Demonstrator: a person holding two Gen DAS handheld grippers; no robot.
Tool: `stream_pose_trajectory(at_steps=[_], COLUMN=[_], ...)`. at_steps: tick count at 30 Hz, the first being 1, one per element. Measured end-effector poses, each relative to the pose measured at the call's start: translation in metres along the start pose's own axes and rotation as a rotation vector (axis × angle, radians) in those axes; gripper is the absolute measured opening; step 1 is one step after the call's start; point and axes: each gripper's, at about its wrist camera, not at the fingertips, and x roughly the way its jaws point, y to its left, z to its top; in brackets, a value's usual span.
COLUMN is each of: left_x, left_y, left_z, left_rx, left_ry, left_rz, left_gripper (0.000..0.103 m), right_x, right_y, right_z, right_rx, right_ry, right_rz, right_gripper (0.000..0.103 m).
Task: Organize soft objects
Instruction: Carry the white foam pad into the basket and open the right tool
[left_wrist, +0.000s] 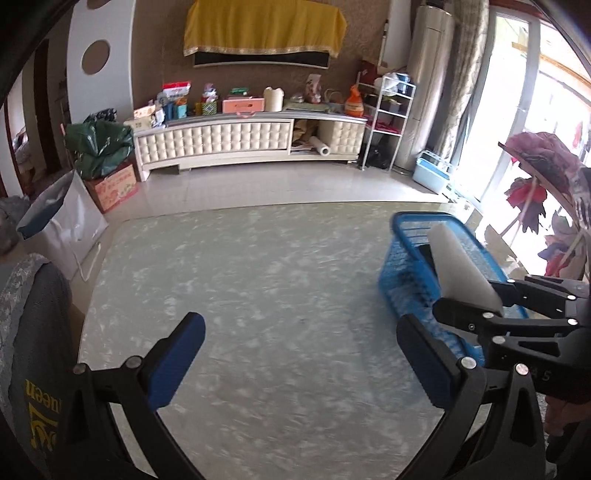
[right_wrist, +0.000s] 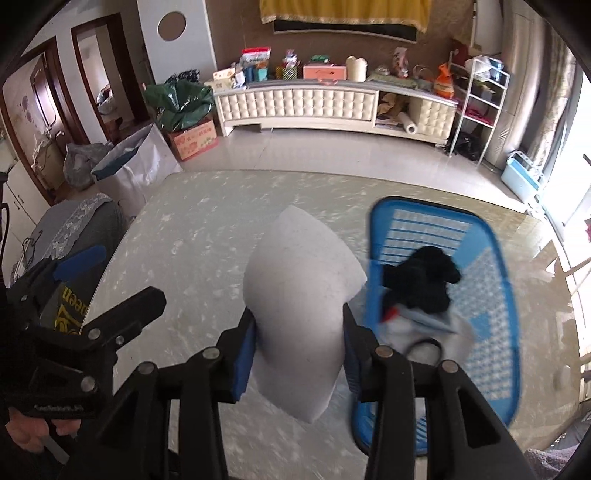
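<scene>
My right gripper is shut on a white foam sponge and holds it above the marble table, just left of the blue plastic basket. The basket holds a black soft item and light cloth. In the left wrist view the sponge sits over the basket, pinched by the right gripper. My left gripper is open and empty over the bare table; it shows at the left of the right wrist view.
A chair back with a grey garment stands at the table's left edge. A white bag and a cardboard box are on the floor beyond. A TV cabinet lines the far wall.
</scene>
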Motion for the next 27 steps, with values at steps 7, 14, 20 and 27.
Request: stream_pose_trajectory(at_steps=[7,14,20,27], left_x=[-0.009,-0.002,0.016,0.047], left_y=[-0.042,-0.068,-0.086,-0.092], left_z=[0.003,0.012,0.017,0.015], left_rx=[0.052,0.091,0.107,0.135], left_ry=[-0.021,-0.030,-0.017,0.025], left_rz=[0.005,-0.017,-0.041,-0.080], left_gripper=[0.103,0.103,0.103,0.103], right_x=[-0.017,-0.018,0.001,0.048], right_y=[-0.021,-0.038,-0.052,-0.072], right_z=[-0.005,-0.008,-0.010,-0.018], right_rx=[0.003,0.025,0.044,0.077], right_ry=[-0.027,-0.042,-0.011,0.098], right_rz=[-0.012,-0.030,-0.058,-0.095], right_gripper=[0.041,0.044,0.044,0.048])
